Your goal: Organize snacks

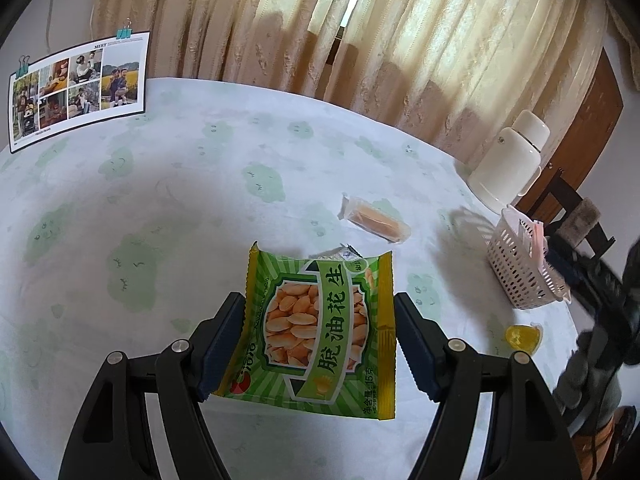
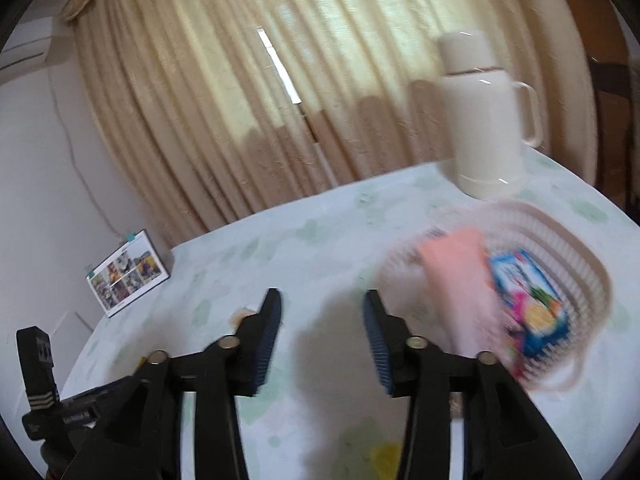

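Green foil peanut packet [image 1: 320, 332] held edge-on in left gripper [image 1: 320, 344], lifted above tabletop [image 1: 140, 208] middle. Right gripper [image 2: 322, 344] wide, empty, beside pink basket [image 2: 576, 248] near right edge. Risks: slick packet slipping out; grippers colliding at basket.

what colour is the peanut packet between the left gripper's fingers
Green with yellow side edges, clearest in the left wrist view: peanut packet, left gripper.
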Motion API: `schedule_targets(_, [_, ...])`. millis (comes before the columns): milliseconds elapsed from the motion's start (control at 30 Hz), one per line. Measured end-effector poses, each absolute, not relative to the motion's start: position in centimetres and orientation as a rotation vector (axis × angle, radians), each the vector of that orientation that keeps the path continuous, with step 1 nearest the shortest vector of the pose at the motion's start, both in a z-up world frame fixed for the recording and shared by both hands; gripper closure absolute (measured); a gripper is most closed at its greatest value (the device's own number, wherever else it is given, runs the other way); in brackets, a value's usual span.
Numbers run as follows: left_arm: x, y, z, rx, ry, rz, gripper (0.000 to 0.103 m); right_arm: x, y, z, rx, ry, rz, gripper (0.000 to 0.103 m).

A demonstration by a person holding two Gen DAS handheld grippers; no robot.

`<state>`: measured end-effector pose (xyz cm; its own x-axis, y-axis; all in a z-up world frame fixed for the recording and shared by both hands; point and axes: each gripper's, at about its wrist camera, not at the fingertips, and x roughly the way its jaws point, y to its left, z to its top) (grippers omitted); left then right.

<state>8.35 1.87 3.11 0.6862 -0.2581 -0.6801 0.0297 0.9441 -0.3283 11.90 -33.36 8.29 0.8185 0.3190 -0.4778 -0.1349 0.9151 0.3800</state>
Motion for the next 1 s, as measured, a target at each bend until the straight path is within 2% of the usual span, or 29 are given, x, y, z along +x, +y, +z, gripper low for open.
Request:
schedule_targets(167, [8.0, 1.7, 3.5, -0.310, 0.786, -0.181, 0.033, 7.8, -35.8, 7.6, 0.304, 0.571, 0.172, 0.051])
schedule_targets(300, [7.8, 1.6, 3.7, -0.309, 0.780, -0.186, 0.032, 5.4, -37.6, 6.5, 0.283, 0.603, 0.113, 0.039])
schedule_targets(567, [7.8, 1.9, 3.4, -0.323, 0.788, -0.174, 0.032, 6.3, -37.5, 2.9, 0.387, 0.746, 0.228, 0.038])
schedule_targets(767, [7.5, 1.8, 3.6, -0.318, 0.773, -0.187, 0.032, 8.1, -36.9, 1.2, 0.375, 0.856, 0.231, 0.037])
schedule_targets(1000, [7.4, 1.9, 3.7, -0.318, 0.771, -0.190, 0.032, 8.5, -35.3, 1.0, 0.272, 0.875, 0.232, 0.037])
